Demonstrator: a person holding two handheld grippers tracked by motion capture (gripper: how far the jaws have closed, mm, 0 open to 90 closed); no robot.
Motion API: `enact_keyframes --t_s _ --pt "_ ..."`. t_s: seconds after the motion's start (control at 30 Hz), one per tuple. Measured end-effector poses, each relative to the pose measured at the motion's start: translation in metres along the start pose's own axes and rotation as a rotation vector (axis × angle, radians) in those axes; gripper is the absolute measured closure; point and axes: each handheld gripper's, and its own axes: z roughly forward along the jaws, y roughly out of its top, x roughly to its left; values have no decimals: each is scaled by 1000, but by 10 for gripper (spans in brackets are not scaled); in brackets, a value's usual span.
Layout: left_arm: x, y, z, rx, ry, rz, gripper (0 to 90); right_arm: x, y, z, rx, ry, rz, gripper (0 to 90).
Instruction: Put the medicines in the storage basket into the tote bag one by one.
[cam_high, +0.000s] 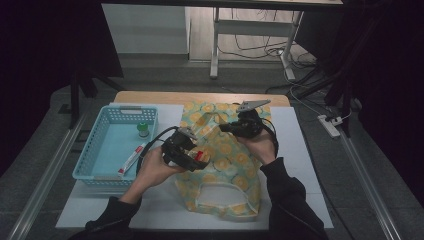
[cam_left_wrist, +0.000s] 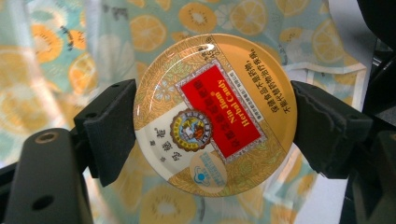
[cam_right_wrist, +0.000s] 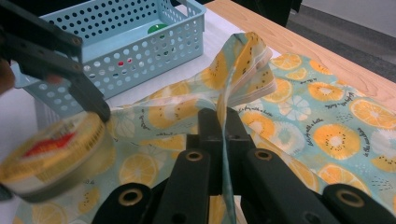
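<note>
- While the left gripper (cam_left_wrist: 212, 123) clamps a round candy tin (cam_left_wrist: 215, 114) between its two black pads, one pad on each side of the tin's rim, the tin hangs lid-up over a fruit-print cloth bag (cam_high: 222, 150) spread on the table.
- The tin's gold lid carries a red label reading "Nin Jiom Herbal Candy"; in the high view the tin (cam_high: 200, 156) sits just above the bag's left half, near the person's left hand (cam_high: 152, 170).
- The right gripper (cam_right_wrist: 223, 122) has its jaws pressed together on a pinched-up fold of the bag (cam_right_wrist: 243, 60), lifting that edge off the table while the rest of the cloth lies flat.
- A light-blue perforated basket (cam_high: 95, 150) stands just left of the bag, on a white mat (cam_high: 300, 150); inside lie a green-capped bottle (cam_high: 143, 129) and a red-and-white tube (cam_high: 131, 159).
- Both forearms, in dark sleeves, enter from the near edge.
</note>
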Motion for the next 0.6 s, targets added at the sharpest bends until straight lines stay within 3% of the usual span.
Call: enact_keyframes --t_s 0.33,0.6 --pt "-3 14 29 17 1 42 207 -2 -2 1 1 -4 7 900" --pt "2 21 51 27 12 48 207 -3 -3 2 0 -7 8 900"
